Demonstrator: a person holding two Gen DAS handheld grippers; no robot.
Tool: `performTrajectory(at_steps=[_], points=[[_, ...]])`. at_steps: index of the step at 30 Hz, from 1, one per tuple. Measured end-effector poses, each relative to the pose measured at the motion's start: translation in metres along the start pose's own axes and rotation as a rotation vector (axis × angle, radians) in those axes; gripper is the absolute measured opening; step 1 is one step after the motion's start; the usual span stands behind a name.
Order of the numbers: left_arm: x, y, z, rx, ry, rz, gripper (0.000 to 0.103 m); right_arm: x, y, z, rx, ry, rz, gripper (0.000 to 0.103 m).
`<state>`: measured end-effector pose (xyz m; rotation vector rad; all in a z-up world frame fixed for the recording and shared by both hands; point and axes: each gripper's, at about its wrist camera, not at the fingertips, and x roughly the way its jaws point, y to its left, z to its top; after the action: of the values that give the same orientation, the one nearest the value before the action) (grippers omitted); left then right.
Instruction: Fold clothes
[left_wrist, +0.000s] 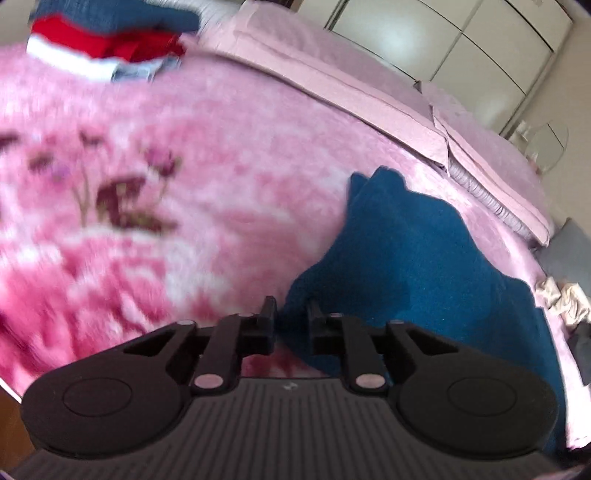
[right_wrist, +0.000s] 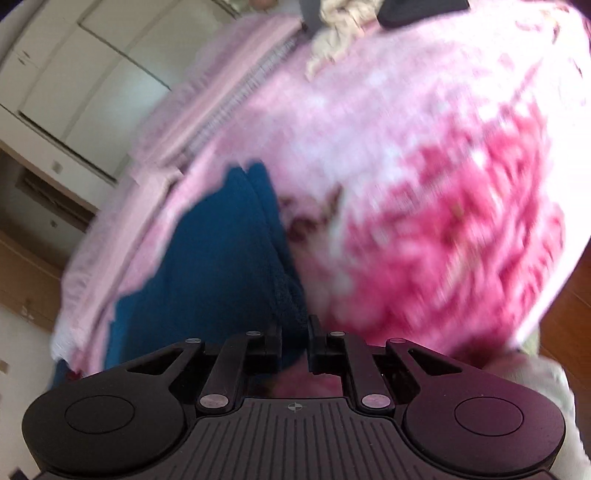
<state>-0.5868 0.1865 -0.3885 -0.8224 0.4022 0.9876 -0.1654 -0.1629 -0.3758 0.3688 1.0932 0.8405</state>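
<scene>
A teal-blue knit garment (left_wrist: 406, 251) lies crumpled on a pink flowered blanket (left_wrist: 184, 203). In the left wrist view my left gripper (left_wrist: 291, 314) sits at the garment's near left corner, its narrow gap filled with blue cloth that the fingers pinch. In the right wrist view the same blue garment (right_wrist: 221, 251) runs away from me over the blanket (right_wrist: 424, 184). My right gripper (right_wrist: 294, 330) is closed on its near right edge, with ribbed knit between the fingers. Both views are blurred by motion.
A pile of red, white and blue clothes (left_wrist: 103, 40) sits at the far left of the bed. Pale pink pillows (left_wrist: 332, 66) line the head end, with white wardrobe doors (left_wrist: 443, 37) behind. A beige crumpled cloth (right_wrist: 340, 22) lies at the bed's far edge. Wooden floor (right_wrist: 569, 325) shows beside the bed.
</scene>
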Motion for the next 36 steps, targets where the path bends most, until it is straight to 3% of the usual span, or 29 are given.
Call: performTrajectory(at_steps=[2,4,7,9,13,16,21,23,24,25,26,36], points=[[-0.011,0.000,0.001,0.000,-0.004,0.014,0.022,-0.003,0.001,0.000,-0.044,-0.008,-0.004,0.016],[-0.029,-0.005,0.001,0.025,-0.025,0.081,0.026,-0.014,0.012,0.001,-0.135,-0.053,-0.049,0.034],[-0.053,-0.022,0.002,0.115,-0.079,0.140,0.024,-0.029,0.041,-0.002,-0.355,-0.172,-0.119,0.035],[-0.056,-0.037,0.002,0.176,-0.093,0.108,0.021,-0.028,0.061,-0.007,-0.504,-0.224,-0.152,0.035],[-0.030,-0.060,-0.007,0.276,-0.055,0.103,0.022,0.001,0.080,-0.035,-0.690,-0.194,-0.197,0.035],[-0.002,-0.069,-0.024,0.364,-0.029,0.205,0.023,0.029,0.071,-0.051,-0.720,-0.142,-0.256,0.035],[-0.020,-0.088,-0.030,0.390,-0.038,0.287,0.022,0.022,0.077,-0.044,-0.682,-0.102,-0.257,0.036],[-0.033,-0.098,-0.035,0.405,-0.043,0.290,0.023,0.005,0.081,-0.045,-0.665,-0.111,-0.244,0.036],[-0.040,-0.103,-0.039,0.417,-0.048,0.289,0.025,0.000,0.083,-0.046,-0.662,-0.112,-0.239,0.046],[-0.046,-0.108,-0.045,0.432,-0.049,0.286,0.028,-0.003,0.085,-0.050,-0.660,-0.105,-0.232,0.063],[-0.052,-0.113,-0.052,0.446,-0.050,0.283,0.031,-0.006,0.087,-0.054,-0.660,-0.096,-0.223,0.071],[-0.107,-0.142,-0.109,0.560,-0.043,0.242,0.032,-0.039,0.093,-0.108,-0.686,-0.004,-0.172,0.073]])
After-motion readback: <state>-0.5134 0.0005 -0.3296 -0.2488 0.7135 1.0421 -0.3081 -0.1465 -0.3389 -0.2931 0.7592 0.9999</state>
